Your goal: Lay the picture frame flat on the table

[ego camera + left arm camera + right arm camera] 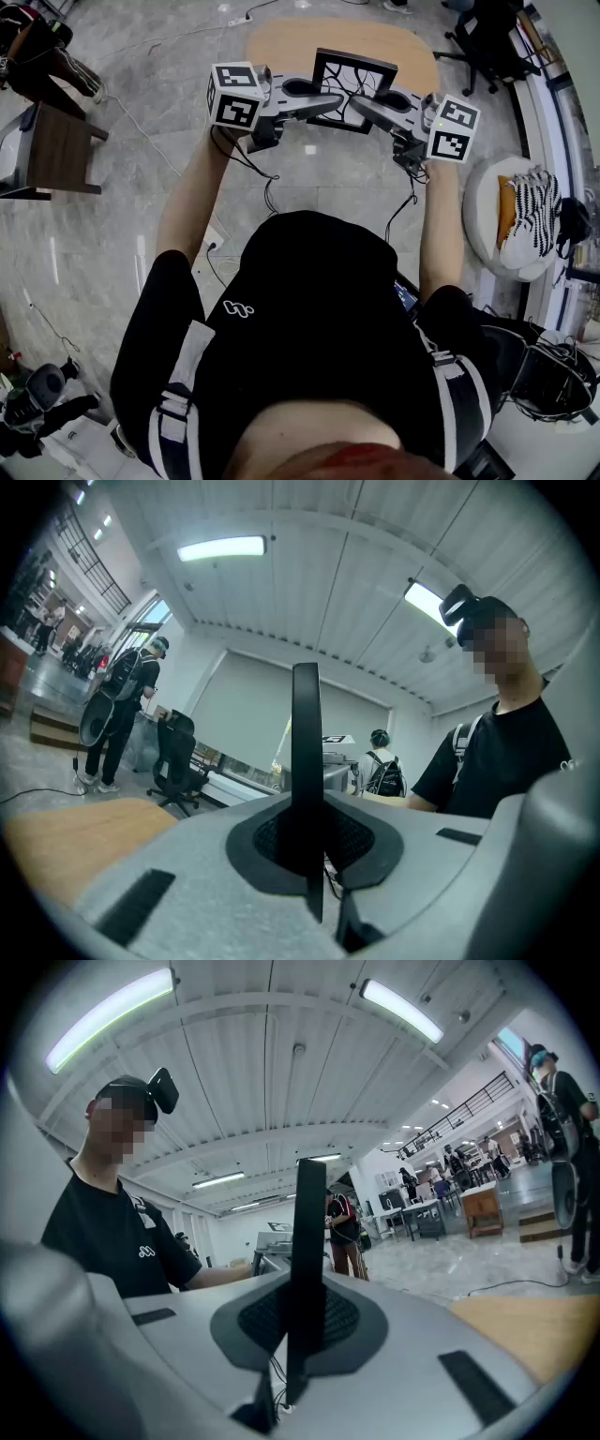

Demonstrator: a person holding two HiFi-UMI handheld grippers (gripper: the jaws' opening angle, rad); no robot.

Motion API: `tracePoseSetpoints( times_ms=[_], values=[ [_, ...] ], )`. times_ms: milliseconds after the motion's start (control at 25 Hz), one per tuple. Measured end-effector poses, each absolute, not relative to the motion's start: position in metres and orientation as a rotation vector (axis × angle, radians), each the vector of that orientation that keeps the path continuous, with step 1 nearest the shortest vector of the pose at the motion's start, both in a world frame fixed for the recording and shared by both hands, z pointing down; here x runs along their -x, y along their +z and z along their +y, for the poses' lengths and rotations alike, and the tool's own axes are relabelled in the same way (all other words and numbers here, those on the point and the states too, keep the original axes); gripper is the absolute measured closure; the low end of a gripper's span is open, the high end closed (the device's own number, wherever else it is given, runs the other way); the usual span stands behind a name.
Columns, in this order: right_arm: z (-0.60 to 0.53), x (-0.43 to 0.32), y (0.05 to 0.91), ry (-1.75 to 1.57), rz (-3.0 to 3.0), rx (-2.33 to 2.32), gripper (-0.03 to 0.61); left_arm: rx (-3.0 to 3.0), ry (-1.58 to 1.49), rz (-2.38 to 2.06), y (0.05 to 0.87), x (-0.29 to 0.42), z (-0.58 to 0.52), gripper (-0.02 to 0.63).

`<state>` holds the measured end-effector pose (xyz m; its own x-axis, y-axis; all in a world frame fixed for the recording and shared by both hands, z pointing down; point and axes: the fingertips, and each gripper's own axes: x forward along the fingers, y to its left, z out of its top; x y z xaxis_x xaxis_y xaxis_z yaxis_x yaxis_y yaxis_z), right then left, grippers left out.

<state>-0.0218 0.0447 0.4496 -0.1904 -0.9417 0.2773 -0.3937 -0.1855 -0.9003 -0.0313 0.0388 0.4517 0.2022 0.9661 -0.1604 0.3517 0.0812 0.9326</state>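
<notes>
Left gripper (pixel 323 102) and right gripper (pixel 366 105) are both clamping the black picture frame (pixel 354 80), one on each side edge; in each gripper view the thin frame edge (pixel 306 761) (pixel 307 1260) is standing pressed between the closed jaws. In the head view the frame is hanging at the upper centre, between the grippers, with its face toward the camera. The wooden table (pixel 281 47) is lying just behind it, toward the upper edge. I cannot tell whether the frame is touching the table. Both grippers are equally near, so laying it flat probably needs both together.

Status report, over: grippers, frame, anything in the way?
Left gripper, right gripper both shut on picture frame edges. Frame held over table, not flat yet. Nothing seen blocking.
</notes>
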Motion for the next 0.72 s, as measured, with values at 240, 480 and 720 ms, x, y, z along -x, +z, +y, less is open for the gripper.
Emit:
tracePoseSetpoints(
  times_ms=[240,480,720],
  values=[
    [0.045,0.024,0.456,-1.416,1.539,1.546,0.552,-1.449,0.796,1.326,0.457,0.032,0.040,0.592],
    [0.046,0.029,0.459,-1.431,1.476,1.558,0.552,-1.394,0.829,1.341,0.460,0.037,0.041,0.592],
    [0.043,0.026,0.456,-1.455,1.400,1.549,0.551,-1.341,0.884,1.332,0.457,0.034,0.037,0.591]
  ],
)
